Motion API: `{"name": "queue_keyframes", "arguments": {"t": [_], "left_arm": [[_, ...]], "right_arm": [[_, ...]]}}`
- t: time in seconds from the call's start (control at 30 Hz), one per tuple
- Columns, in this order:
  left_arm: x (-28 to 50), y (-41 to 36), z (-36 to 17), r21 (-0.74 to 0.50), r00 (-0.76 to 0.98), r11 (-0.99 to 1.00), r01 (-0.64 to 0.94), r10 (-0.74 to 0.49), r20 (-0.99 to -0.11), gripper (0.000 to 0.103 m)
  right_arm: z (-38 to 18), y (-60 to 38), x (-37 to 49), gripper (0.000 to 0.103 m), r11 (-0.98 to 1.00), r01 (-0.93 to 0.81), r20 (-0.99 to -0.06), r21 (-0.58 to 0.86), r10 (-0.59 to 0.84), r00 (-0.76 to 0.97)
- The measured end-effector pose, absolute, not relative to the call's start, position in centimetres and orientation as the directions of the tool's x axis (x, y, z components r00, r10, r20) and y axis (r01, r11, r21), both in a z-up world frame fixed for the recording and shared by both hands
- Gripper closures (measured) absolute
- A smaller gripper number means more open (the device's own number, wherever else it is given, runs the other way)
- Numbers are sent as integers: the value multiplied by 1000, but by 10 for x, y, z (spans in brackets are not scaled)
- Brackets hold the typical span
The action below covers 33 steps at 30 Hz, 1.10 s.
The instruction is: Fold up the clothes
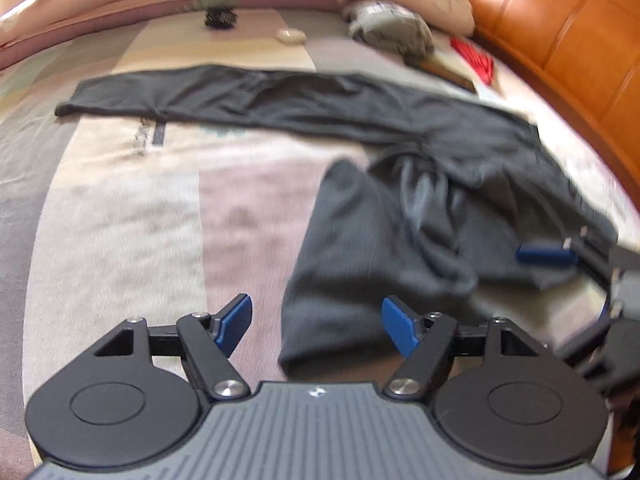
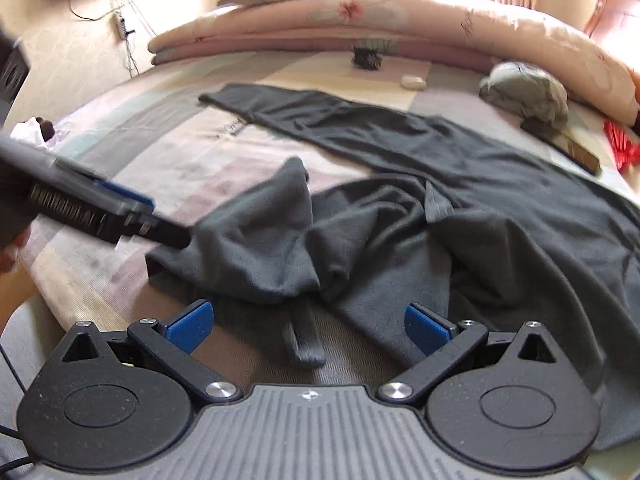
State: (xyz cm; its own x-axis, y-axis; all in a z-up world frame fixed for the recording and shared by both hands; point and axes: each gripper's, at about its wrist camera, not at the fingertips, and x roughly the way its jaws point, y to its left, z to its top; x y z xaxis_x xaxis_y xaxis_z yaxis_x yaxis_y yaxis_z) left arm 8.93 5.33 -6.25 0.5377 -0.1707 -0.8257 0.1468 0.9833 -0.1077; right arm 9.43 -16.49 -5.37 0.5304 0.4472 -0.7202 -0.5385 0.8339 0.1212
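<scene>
both tools, left tool (image 1: 316, 326) & right tool (image 2: 308, 326), are held wide w/ nothing gripped, so the dark trousers (image 2: 400, 184) risk being re-bunched if the crumpled near leg (image 1: 344, 248) is grabbed off-hem.

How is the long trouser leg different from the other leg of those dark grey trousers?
The far leg lies stretched out flat across the bed; the near leg is crumpled and folded back on itself. The far leg looks smooth, the near leg bunched in ridges. Both are the same dark grey cloth.
</scene>
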Motion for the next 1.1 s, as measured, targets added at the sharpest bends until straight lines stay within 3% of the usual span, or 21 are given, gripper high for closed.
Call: {"name": "queue_keyframes", "arguments": {"t": [0.23,0.37,0.47,0.57,0.7,0.83,0.9,1.1], "left_arm": [[83,63,-88,-86,546,981,171,-167,-821,30],[75,62,-83,31,600,976,217,-108,-793,30],[77,67,-84,89,626,979,184,-47,-778,36],[82,73,-85,13,628,984,179,-104,-771,53],[82,53,-89,23,661,966,257,-159,-733,72],[88,44,-92,-26,668,963,267,-204,-715,80],[90,47,-90,-38,673,967,253,-204,-711,97],[82,69,-71,19,714,978,206,-137,-687,98]], "right_arm": [[-56,-185,92,0,862,-479,-724,165,436,534],[-59,-190,88,0,869,-471,-729,151,420,541],[-67,-194,86,0,874,-454,-741,174,420,524],[-73,-194,83,0,876,-448,-752,178,414,513],[-75,-192,77,0,874,-457,-757,167,410,508],[-75,-193,76,0,876,-446,-760,184,415,501],[-75,-194,75,0,876,-443,-759,189,417,500],[-69,-197,73,0,878,-438,-745,195,422,516]]}}
